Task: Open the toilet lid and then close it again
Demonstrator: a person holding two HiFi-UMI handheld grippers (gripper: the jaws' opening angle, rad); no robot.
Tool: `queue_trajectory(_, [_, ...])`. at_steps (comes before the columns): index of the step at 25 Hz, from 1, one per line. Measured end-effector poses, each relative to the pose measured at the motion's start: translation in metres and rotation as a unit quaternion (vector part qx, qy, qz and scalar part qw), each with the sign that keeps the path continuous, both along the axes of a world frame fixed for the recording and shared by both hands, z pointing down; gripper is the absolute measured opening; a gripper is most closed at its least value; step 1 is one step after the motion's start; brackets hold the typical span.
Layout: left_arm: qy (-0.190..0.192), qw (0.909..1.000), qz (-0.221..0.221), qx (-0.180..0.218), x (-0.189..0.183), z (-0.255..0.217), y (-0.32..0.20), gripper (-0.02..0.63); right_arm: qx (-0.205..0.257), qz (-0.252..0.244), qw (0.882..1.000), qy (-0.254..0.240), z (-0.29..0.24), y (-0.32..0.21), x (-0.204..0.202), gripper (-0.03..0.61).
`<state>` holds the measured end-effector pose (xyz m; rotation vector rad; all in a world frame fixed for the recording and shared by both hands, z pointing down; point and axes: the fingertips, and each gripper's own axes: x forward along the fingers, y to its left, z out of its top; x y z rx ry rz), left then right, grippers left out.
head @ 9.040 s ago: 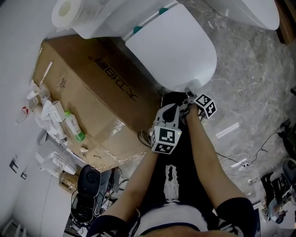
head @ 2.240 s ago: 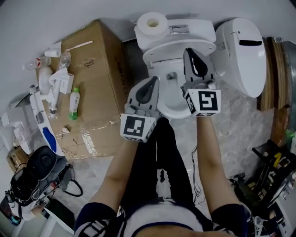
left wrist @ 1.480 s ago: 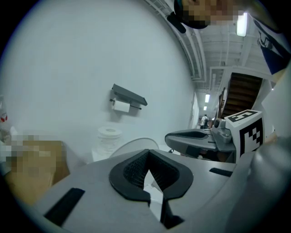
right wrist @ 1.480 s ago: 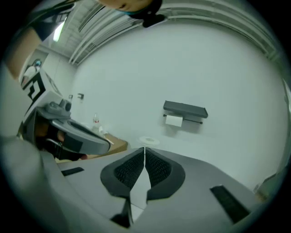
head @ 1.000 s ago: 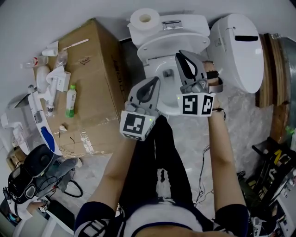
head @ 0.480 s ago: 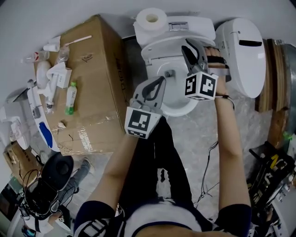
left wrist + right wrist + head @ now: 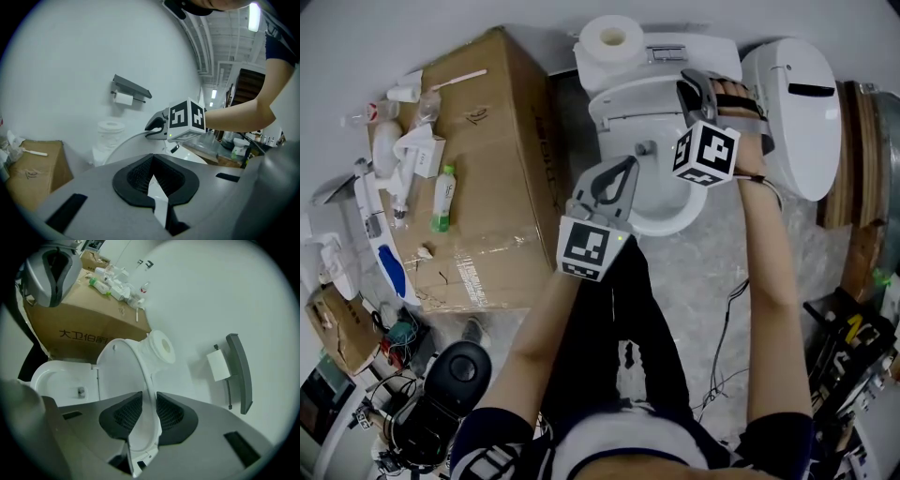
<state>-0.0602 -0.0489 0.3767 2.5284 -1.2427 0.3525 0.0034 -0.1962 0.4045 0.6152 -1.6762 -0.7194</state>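
Your right gripper [image 7: 694, 89] is up at the top rim of the toilet lid [image 7: 642, 98], which stands raised against the tank [image 7: 698, 52], leaving the bowl [image 7: 675, 223] uncovered below it. In the right gripper view the jaws are closing with the lid's rim between them, and the 2 ribbed pads [image 7: 172, 416] sit right against either face of the rim, so you have hold of the lid at its upper edge; the lid's inner face curves away to the left of that view, down toward the bowl. Your left gripper [image 7: 617, 173] hangs over the front of the bowl, well apart from the lid, and touches nothing; in the left gripper view its jaws are pressed together with nothing between them, and it looks across at your right gripper's marker cube [image 7: 187, 119]. 1 toilet roll [image 7: 612, 39] stands on the left end of the tank. A large cardboard box [image 7: 502, 187] sits just beside the toilet on your left, with a green-capped bottle [image 7: 443, 199] and other small toiletries lying on its top. A second white fixture [image 7: 797, 103] stands on the right of the toilet. A wall-mounted roll holder [image 7: 236, 371] shows on the wall behind the tank.
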Motion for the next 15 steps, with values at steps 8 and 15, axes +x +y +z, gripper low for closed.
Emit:
queue_trajectory(8, [-0.017, 0.9998, -0.008, -0.010, -0.004, 0.008, -0.002, 0.006, -0.001, 0.032, 0.999, -0.026, -0.003, 0.009, 0.001, 0.089])
queue_trajectory(15, [-0.039, 0.9991, -0.004, -0.017, -0.007, 0.016, 0.000, 0.006, 0.004, 0.045, 0.997, -0.055, -0.004, 0.039, 0.007, 0.089])
